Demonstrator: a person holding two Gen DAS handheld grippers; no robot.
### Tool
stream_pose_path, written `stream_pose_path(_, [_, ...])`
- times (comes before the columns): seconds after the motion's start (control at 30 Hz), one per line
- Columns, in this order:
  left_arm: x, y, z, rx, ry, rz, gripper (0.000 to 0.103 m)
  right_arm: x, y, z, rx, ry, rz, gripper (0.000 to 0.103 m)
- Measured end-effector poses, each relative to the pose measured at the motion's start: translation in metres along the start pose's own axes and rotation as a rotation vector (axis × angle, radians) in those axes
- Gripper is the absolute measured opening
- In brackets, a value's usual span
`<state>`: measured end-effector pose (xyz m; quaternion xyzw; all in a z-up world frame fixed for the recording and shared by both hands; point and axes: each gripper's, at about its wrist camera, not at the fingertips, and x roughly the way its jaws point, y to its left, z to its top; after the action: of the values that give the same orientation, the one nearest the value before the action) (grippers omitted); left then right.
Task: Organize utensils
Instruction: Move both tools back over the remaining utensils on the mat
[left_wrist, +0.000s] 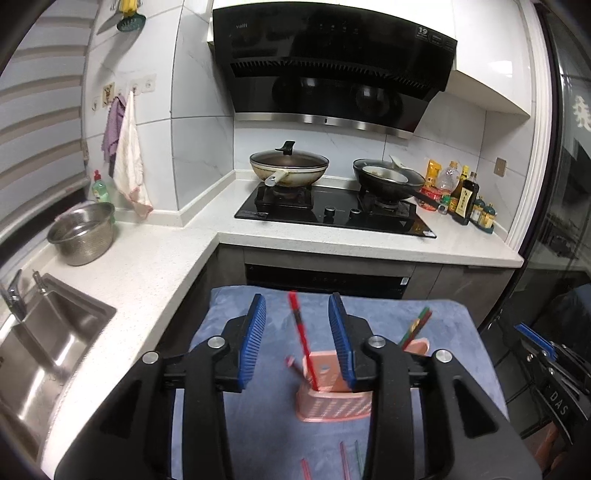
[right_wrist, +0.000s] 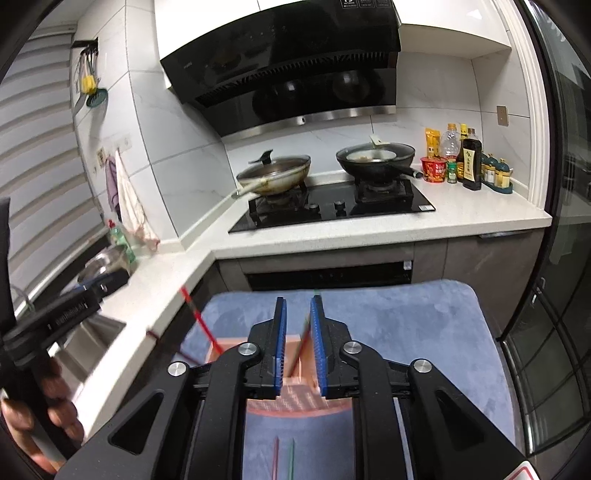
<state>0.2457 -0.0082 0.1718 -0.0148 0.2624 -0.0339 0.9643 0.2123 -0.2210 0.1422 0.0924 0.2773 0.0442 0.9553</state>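
Note:
A pink slotted utensil holder (left_wrist: 332, 400) stands on a blue towel (left_wrist: 266, 424). A red chopstick (left_wrist: 302, 338) stands tilted in it, between the blue pads of my left gripper (left_wrist: 297, 306), which is open and clear of the stick on both sides. More red and green chopsticks (left_wrist: 417, 326) lean in the holder's right end. In the right wrist view, my right gripper (right_wrist: 298, 301) hangs over the holder (right_wrist: 295, 400), open by a narrow gap. A dark chopstick (right_wrist: 303, 345) stands in that gap near the right pad, unpressed. Loose chopsticks (right_wrist: 283, 459) lie on the towel below.
A white counter (left_wrist: 155, 266) wraps around the left, with a sink (left_wrist: 55, 332) and a steel colander (left_wrist: 83, 234). Behind are a hob (left_wrist: 332, 214) with two pans and bottles (left_wrist: 465, 195) at the right. A hand (right_wrist: 44, 417) holds the left gripper's handle.

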Motion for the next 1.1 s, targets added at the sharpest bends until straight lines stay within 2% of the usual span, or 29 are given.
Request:
stream_pose_path(0.23, [-0.026,0.008,-0.044,0.010,0.041,0.006,0.034,-0.022,0.004,-0.071,-0.043,0.101,-0.022,0.020])
stream_pose_path(0.63, [-0.041,0.018,-0.152,0.029,0.201,0.018,0.034,-0.035,0.015,-0.181,-0.096,0.271,-0.048,0.020])
stream_pose_path(0.87, [-0.040,0.024,-0.208,0.025,0.324,0.017,0.034,-0.028,0.015,-0.229,-0.076,0.360,-0.037,0.020])
stream_pose_path(1.1, [-0.040,0.029,-0.238,0.006,0.369,0.020,0.034,-0.019,0.017,-0.257,-0.088,0.406,-0.035,0.020])
